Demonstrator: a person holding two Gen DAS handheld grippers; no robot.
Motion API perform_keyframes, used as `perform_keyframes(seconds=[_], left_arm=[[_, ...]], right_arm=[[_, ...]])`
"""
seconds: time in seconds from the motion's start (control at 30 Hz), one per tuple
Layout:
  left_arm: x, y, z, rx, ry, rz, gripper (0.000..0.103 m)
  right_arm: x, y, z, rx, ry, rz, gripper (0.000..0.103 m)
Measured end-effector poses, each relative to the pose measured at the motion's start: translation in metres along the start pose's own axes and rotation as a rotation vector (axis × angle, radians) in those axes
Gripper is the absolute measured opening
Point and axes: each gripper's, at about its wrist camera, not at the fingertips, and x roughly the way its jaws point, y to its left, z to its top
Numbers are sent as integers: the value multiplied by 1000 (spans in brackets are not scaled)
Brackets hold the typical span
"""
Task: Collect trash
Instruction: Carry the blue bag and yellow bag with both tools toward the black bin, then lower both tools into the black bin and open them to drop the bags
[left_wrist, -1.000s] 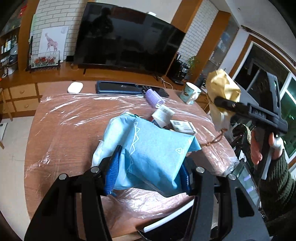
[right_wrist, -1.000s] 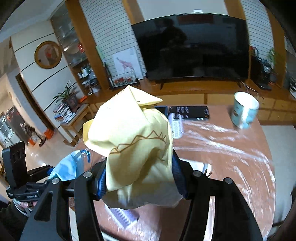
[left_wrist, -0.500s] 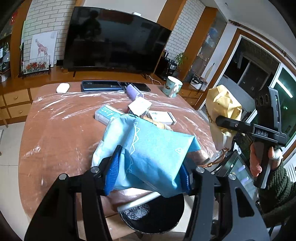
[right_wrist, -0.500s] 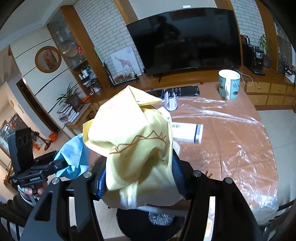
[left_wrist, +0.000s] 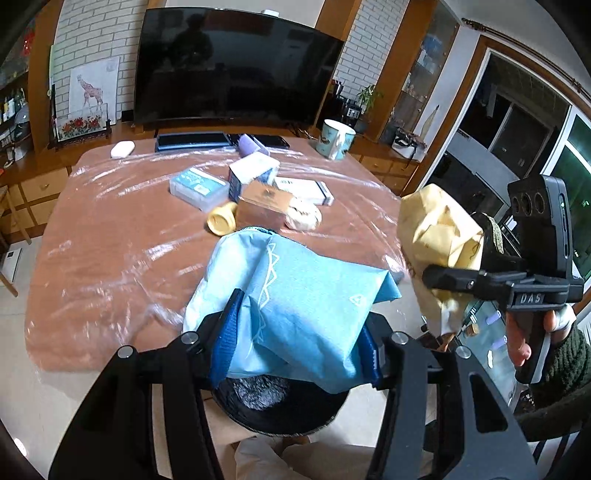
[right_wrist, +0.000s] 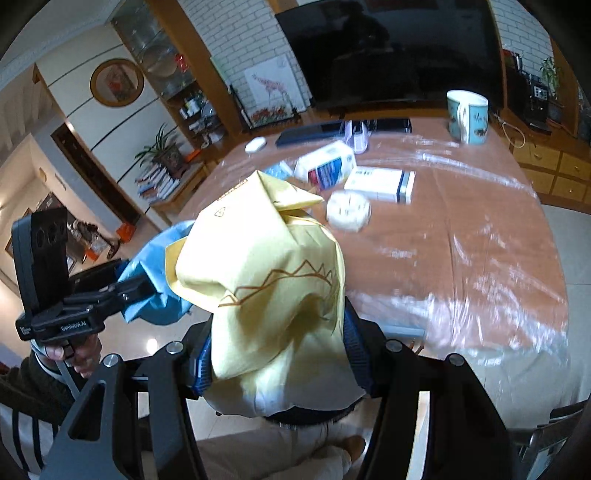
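A person stands at the near edge of a brown wooden table (left_wrist: 110, 236) covered in clear plastic film, holding a black two-finger gripper in each hand.

The left gripper (left_wrist: 299, 332) is clamped on a crumpled light blue plastic wrapper with a white zigzag line (left_wrist: 295, 291); its blue-padded fingers (left_wrist: 229, 332) press in on both sides of the bundle. The wrapper hangs just off the table's near edge, directly above a round black bin (left_wrist: 280, 410) on the floor, which has something grey and crinkled inside.

The right gripper (right_wrist: 277, 350) grips a crumpled pale yellow plastic wrapper with a brown zigzag line (right_wrist: 266, 280), again squeezed between the two blue pads. From the left camera, this yellow bundle is in the air off the table's right corner, beside the blue one. A bare hand with a dark green sleeve (left_wrist: 532, 332) holds that gripper's handle.

Farther back, things lie clustered mid-table: a small pale yellow cup on its side (left_wrist: 221, 221), a brown cardboard box (left_wrist: 262, 205), a clear blue-labelled packet (left_wrist: 197, 186), a white carton (left_wrist: 253, 171) and a flat white box with a dark stripe (left_wrist: 303, 188). A turquoise mug (left_wrist: 334, 138) stands at the far right corner. A large dark television (left_wrist: 236, 66) sits against the white brick wall.
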Motion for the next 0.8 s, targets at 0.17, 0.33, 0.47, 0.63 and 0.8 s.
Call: perform_keyframes(seconds=[0.17,0.33,0.47,0.63,0.8], left_arm=[[1,-16,-16,4,22,-7,55],[5,-29,-30,14,55,-15,55],[12,-34,-42,19,92,-19,55],[23,-32,-56,6,140,-23,55],[35,-28,-68,-5,182,-19,55]], right_arm=[[4,5,-22,-15,49,9,58],[12,4,-39,-19,96,7,58],[20,-3,-50,-9,137,3,58],[34,-10,-66,7,186,-14,58],[49,-16,-75,30,219,-23,58]])
